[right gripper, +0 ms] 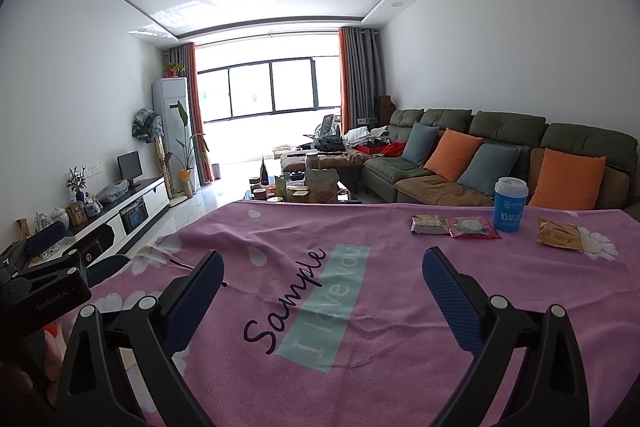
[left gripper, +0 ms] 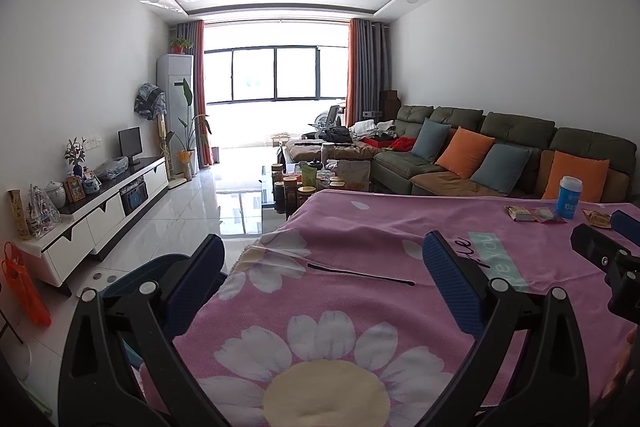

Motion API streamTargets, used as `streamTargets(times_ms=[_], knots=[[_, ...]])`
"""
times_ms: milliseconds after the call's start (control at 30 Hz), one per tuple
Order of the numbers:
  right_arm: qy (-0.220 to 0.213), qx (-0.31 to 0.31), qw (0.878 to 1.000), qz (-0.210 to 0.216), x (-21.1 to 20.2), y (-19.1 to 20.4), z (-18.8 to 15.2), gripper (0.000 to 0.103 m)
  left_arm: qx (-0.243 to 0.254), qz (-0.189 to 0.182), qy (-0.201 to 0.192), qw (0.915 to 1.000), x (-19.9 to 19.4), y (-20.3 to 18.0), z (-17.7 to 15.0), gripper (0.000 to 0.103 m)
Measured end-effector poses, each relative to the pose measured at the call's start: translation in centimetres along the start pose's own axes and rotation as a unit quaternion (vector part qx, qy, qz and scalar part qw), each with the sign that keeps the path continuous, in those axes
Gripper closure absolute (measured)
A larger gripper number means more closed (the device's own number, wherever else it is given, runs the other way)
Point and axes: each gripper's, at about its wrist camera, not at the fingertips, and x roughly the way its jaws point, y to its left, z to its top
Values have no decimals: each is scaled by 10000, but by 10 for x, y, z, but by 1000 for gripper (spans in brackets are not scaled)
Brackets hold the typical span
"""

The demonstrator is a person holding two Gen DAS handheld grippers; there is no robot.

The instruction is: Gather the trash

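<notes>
The trash lies at the far right of the counter, on a pink cloth (right gripper: 360,367): a brown wrapper (right gripper: 429,225), a red wrapper (right gripper: 474,228) touching its right edge, and a tan wrapper (right gripper: 559,235) apart to the right. A blue cup (right gripper: 509,205) with a white lid stands upright between the red and tan wrappers, just behind them. All four sit near the cloth's far edge, in front of the sofa (right gripper: 460,147) (its cushions alternate blue and orange).

The right gripper (right gripper: 322,273) hangs above the cloth's printed "Sample" lettering, its jaws spread wide with nothing between them, well short of the wrappers. The left gripper (left gripper: 324,257) hangs over the cloth's left part, above a daisy print (left gripper: 324,387), also spread wide and holding nothing; its left finger (left gripper: 196,279) overhangs the cloth's edge. A thin dark stick (left gripper: 360,273) lies on the cloth between the left gripper's fingers. Beyond the counter stands a cluttered coffee table (right gripper: 296,191).
</notes>
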Motion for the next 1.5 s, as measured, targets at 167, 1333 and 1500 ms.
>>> streamTargets(times_ms=[167, 1333, 1500], knots=[[0, -3, 10000, 2, 0, 0, 0, 7, 8, 0, -9, 10000, -2, 0, 0, 6], [8, 40, 10000, -6, -3, 2, -3, 7, 32, 69, -2, 10000, 2, 2, 1, 6], [9, 32, 10000, -12, -3, 2, -3, 7, 37, 75, 0, 10000, 1, 1, 1, 6]])
